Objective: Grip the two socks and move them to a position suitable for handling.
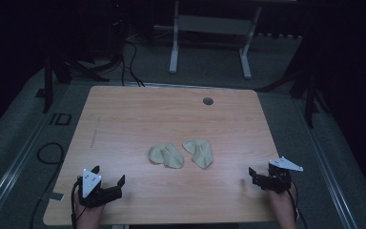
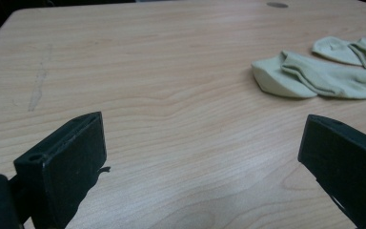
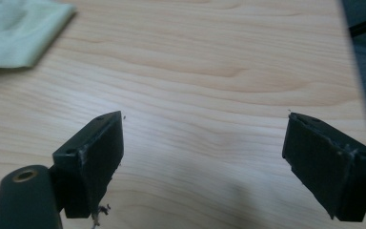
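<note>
**Fingers spread on both sides, two socks lying mid-surface**

Fingers [image 2: 62,162] of the left gripper [image 1: 108,183] are standing wide apart with nothing between them, hovering just over the near left corner of the surface [image 1: 138,114]. Fingers [image 3: 93,157] of the right gripper [image 1: 262,177] are likewise spread and pinching nothing, sitting at the near right edge. Each gripper is being held by a hand coming in from the near side, the left hand [image 1: 88,214] and the right hand [image 1: 282,202].

After the fingers, going from largest to smallest: the wooden surface is carrying everything, a pale plank-patterned top with a faint scuff line running along its left part. The left sock [image 1: 166,155], pale greenish-beige, is lying crumpled a little near of the middle, well apart from both grippers. The right sock [image 1: 199,151], the same colour, is lying just beside it with a slim gap between the two. In the left gripper view both socks are showing far to the right of the fingers. A small dark round cap [image 1: 208,100] is sitting in the surface near its far edge.
</note>
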The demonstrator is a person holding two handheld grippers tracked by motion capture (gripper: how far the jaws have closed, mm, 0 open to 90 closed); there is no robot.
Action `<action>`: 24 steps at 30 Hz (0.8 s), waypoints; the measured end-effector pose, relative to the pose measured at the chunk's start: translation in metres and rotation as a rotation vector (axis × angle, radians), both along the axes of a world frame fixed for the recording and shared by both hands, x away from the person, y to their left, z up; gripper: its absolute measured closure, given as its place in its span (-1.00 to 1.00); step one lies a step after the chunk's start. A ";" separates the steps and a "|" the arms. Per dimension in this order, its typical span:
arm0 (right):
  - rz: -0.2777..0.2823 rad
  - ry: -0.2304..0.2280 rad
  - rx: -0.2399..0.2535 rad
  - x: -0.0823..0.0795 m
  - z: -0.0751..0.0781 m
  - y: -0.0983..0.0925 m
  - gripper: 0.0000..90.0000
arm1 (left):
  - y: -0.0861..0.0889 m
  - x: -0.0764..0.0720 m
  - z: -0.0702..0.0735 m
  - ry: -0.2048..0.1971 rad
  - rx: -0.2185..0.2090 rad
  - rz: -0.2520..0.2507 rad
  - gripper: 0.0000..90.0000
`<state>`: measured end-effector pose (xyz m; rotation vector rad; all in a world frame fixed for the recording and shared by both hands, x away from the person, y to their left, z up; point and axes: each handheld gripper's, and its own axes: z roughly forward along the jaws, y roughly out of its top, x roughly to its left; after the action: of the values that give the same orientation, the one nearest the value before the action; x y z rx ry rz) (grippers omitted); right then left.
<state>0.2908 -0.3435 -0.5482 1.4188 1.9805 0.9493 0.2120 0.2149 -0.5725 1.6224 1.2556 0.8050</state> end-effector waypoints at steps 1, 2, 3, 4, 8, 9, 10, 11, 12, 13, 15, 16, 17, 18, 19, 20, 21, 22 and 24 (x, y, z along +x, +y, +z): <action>0.016 0.025 -0.006 0.003 0.001 0.007 -0.70 | 0.000 0.000 0.001 -0.008 -0.019 -0.002 -0.95; 0.016 0.025 -0.006 0.003 0.001 0.007 -0.70 | 0.000 0.000 0.001 -0.011 -0.047 -0.013 -0.95; 0.045 0.041 0.018 0.006 0.002 0.014 -0.70 | -0.002 0.000 0.002 -0.001 -0.071 -0.017 -0.93; 0.045 0.041 0.018 0.006 0.002 0.014 -0.70 | -0.002 0.000 0.003 0.021 -0.077 -0.025 -0.93; 0.067 0.060 0.069 0.017 0.007 0.028 -0.71 | -0.006 -0.002 0.002 0.070 -0.064 -0.033 -0.92; 0.067 0.060 0.069 0.017 0.007 0.028 -0.71 | -0.007 -0.003 0.001 0.076 -0.077 -0.047 -0.92; 0.077 0.066 0.064 0.024 0.008 0.037 -0.71 | -0.007 -0.004 0.002 0.081 -0.073 -0.050 -0.92; 0.077 0.066 0.064 0.024 0.008 0.037 -0.71 | -0.008 -0.004 0.003 0.076 -0.067 -0.044 -0.92; 0.079 0.066 0.063 0.026 0.008 0.040 -0.71 | -0.009 -0.005 0.004 0.057 -0.065 -0.039 -0.93; 0.088 0.066 0.063 0.029 0.009 0.044 -0.71 | -0.009 -0.006 0.006 0.048 -0.061 -0.036 -0.93; 0.111 0.072 0.065 0.034 0.010 0.052 -0.71 | -0.008 -0.007 0.008 0.034 -0.061 -0.030 -0.93; 0.118 0.072 0.056 0.035 0.011 0.057 -0.71 | -0.008 -0.007 0.008 0.037 -0.062 -0.028 -0.93; 0.143 0.077 0.054 0.038 0.011 0.066 -0.71 | -0.008 -0.008 0.007 0.042 -0.066 -0.028 -0.93; 0.154 0.081 0.055 0.039 0.011 0.069 -0.71 | -0.007 -0.007 0.006 0.056 -0.077 -0.038 -0.93; 0.161 0.082 0.055 0.040 0.011 0.073 -0.71 | -0.007 -0.007 0.006 0.056 -0.077 -0.038 -0.93; 0.171 0.084 0.054 0.041 0.010 0.079 -0.71 | -0.007 -0.007 0.005 0.069 -0.078 -0.044 -0.93; 0.171 0.084 0.054 0.041 0.010 0.079 -0.71 | -0.007 -0.006 0.004 0.072 -0.086 -0.059 -0.93; 0.184 0.083 0.053 0.043 0.010 0.088 -0.71 | -0.007 -0.006 0.004 0.079 -0.082 -0.068 -0.93; 0.193 0.081 0.054 0.044 0.010 0.091 -0.71 | -0.009 -0.005 0.004 0.080 -0.077 -0.073 -0.93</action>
<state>0.3351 -0.2528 -0.5378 1.3312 2.1980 1.0509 0.2066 0.2063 -0.5684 1.6423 1.2604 0.6450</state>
